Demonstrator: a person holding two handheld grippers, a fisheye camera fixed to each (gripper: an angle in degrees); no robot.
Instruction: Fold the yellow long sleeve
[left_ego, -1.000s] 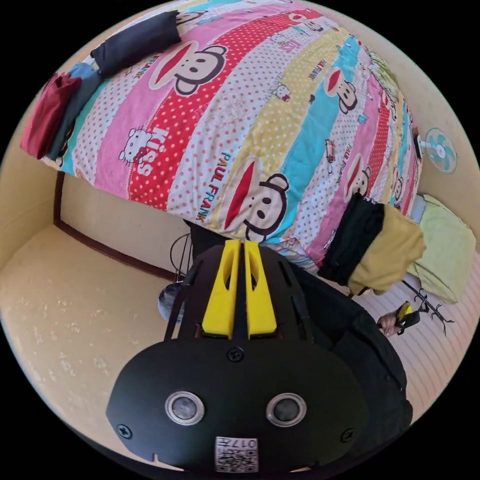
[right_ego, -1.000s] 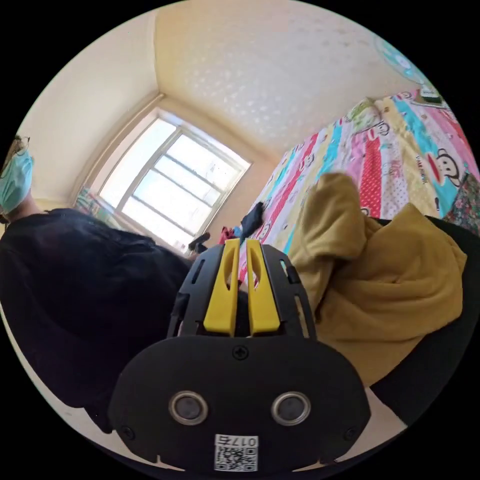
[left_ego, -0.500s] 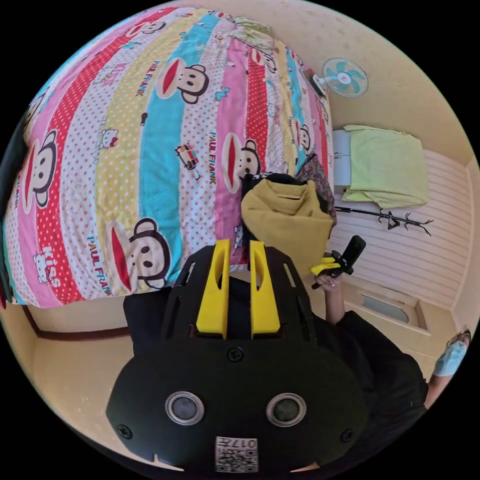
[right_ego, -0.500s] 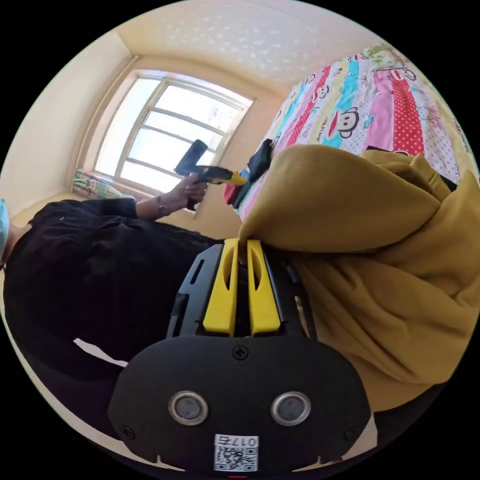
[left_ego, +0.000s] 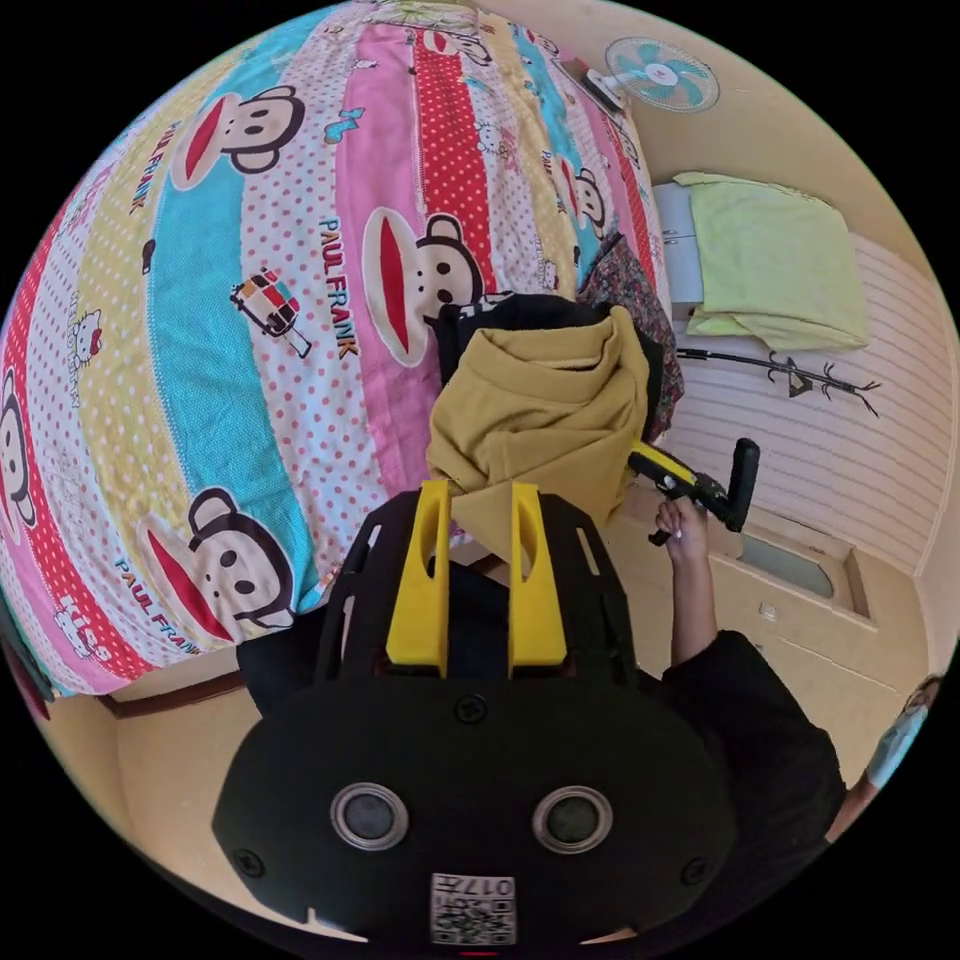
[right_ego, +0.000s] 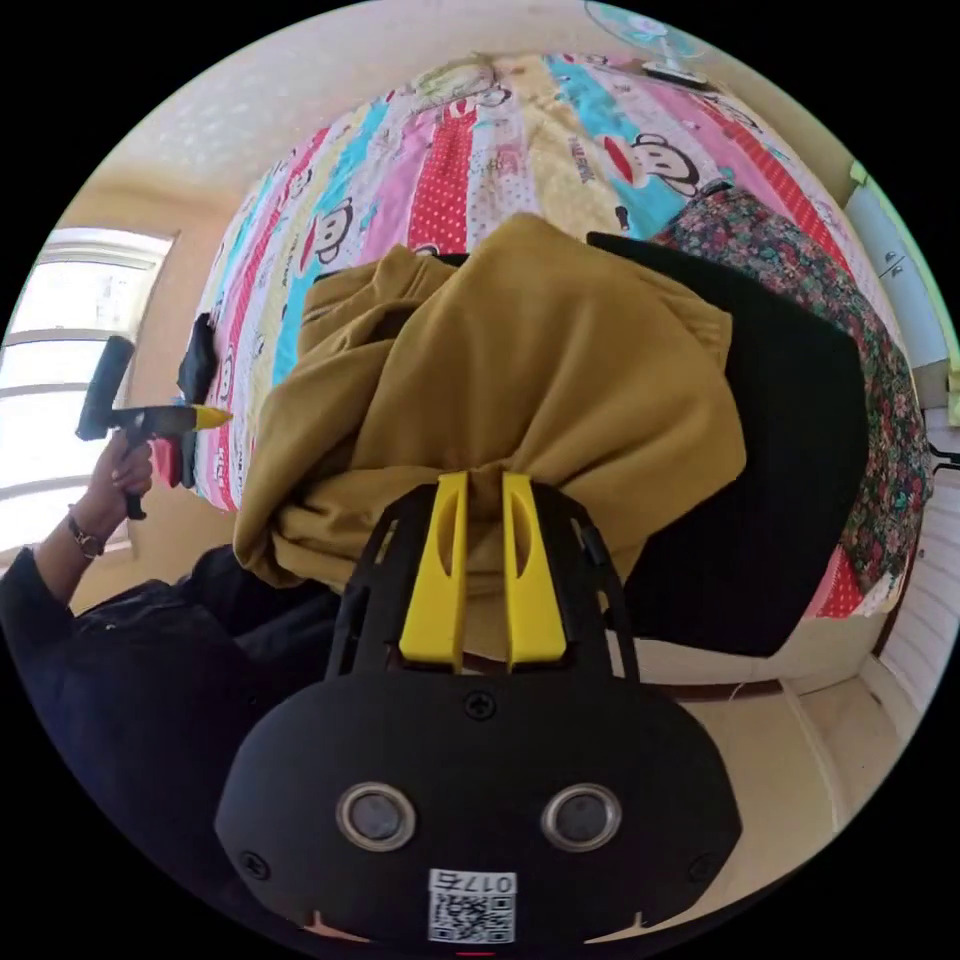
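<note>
Left gripper view: both grippers' fingers parted, yellow long sleeve (left_ego: 540, 400) bunched at the bed's edge (left_ego: 330, 590).

Bright daylight, sharp, fisheye-warped edges.

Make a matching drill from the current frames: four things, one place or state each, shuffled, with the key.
Things
1. yellow long sleeve
2. black garment
3. floral cloth
4. fan

Place or state
A. lying on the bedspread past the black garment
B. bunched at the bed edge, hanging over it
C. mounted on the wall beyond the far end of the bed
D. spread under the yellow long sleeve, draping off the bed edge

Pairs: 1-B, 2-D, 3-A, 4-C
</note>
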